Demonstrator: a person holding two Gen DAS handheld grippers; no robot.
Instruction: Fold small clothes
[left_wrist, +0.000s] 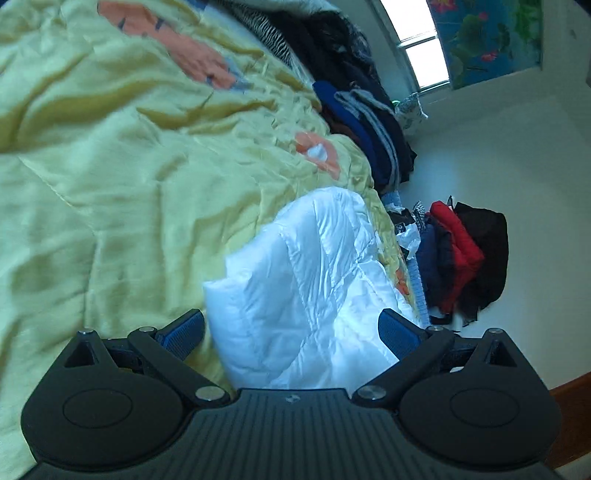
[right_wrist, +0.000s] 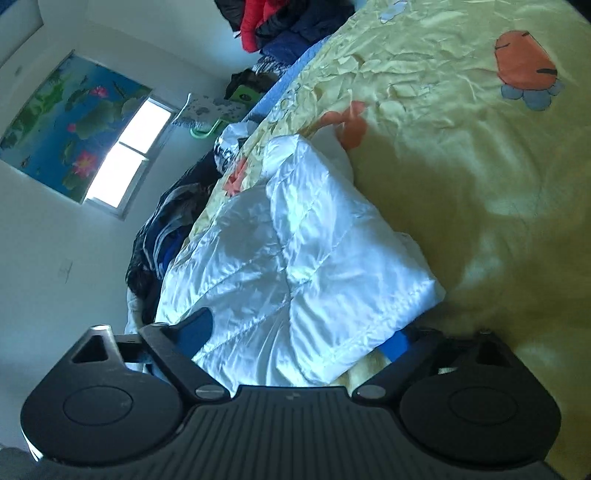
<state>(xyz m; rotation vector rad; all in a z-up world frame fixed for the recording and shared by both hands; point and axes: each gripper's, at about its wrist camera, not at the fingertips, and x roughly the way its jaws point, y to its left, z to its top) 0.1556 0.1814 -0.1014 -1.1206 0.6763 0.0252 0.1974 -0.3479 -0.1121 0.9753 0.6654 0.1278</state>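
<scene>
A shiny white quilted garment (left_wrist: 310, 280) lies folded on the wrinkled yellow bedspread (left_wrist: 110, 177). The left gripper (left_wrist: 291, 328) is spread wide, empty, with the garment's near edge between its fingers. Only the right view shows the right gripper (right_wrist: 301, 334), also spread; cloth hides much of its right blue pad (right_wrist: 397, 341).

A folded garment (left_wrist: 310, 288) lies on the bedspread (left_wrist: 110, 184) directly ahead of the left gripper (left_wrist: 291, 328), between its fingers; clothes piles (left_wrist: 465, 254) sit beyond, to the right.
</scene>
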